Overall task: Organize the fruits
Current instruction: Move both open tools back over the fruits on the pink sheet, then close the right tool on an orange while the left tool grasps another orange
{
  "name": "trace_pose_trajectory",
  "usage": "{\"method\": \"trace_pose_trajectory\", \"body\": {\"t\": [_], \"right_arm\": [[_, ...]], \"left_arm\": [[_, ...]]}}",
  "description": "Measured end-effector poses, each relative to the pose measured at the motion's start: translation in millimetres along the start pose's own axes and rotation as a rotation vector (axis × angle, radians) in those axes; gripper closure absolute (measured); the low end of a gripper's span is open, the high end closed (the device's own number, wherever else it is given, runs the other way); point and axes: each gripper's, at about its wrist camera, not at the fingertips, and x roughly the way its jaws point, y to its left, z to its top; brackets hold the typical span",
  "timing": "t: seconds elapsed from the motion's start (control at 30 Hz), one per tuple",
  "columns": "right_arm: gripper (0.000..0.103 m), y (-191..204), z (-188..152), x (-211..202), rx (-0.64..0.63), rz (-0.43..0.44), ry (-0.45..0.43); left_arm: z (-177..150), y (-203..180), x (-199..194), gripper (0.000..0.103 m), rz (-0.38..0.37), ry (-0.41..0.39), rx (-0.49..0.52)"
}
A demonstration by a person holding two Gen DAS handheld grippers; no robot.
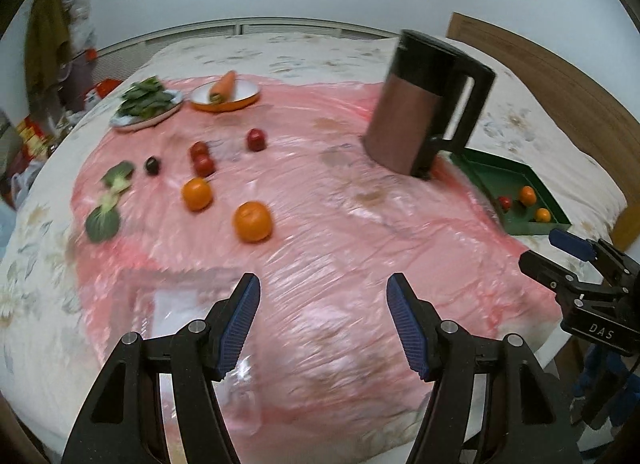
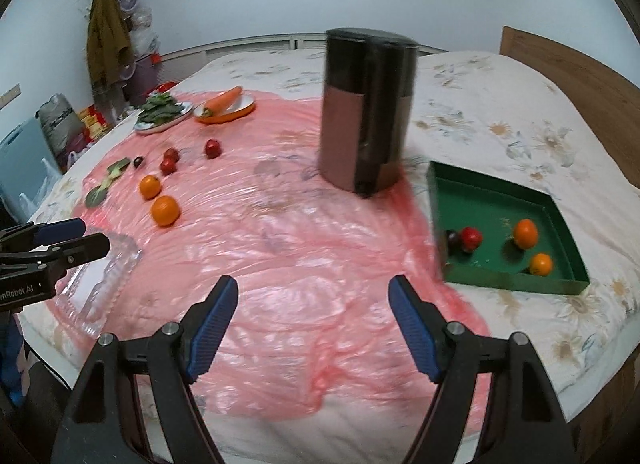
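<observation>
**Two open tools over a fruit-strewn bed**

Two tools hover with jaws spread wide and nothing between them: the left tool and the right tool, both black-framed with ribbed blue pads.

Motion blur softens the small fruits, so their kinds are hard to tell. The right wrist view shows a dark round fruit in the shallow green rectangular tray, touching a red fruit; from the left wrist view that dark fruit is hidden. Two small oranges also lie in the tray.

On the crinkled pink plastic sheet covering the bed lie two larger glossy oranges, several red fruits and a dark one, well apart from the tray. A tall brown-and-black cylindrical jug stands just beside the tray; its handle shows clearly only from the left. A clear ridged glass tray, cut off by the left tool, is plain only from the right.
</observation>
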Motion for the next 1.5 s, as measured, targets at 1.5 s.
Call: {"method": "trace_pose_trajectory", "body": {"t": [1.5], "right_arm": [[0.000, 139, 61, 119, -0.141, 0.248, 0.050]], "left_arm": [[17, 186, 30, 0.043, 0.101, -0.003, -0.179]]}}
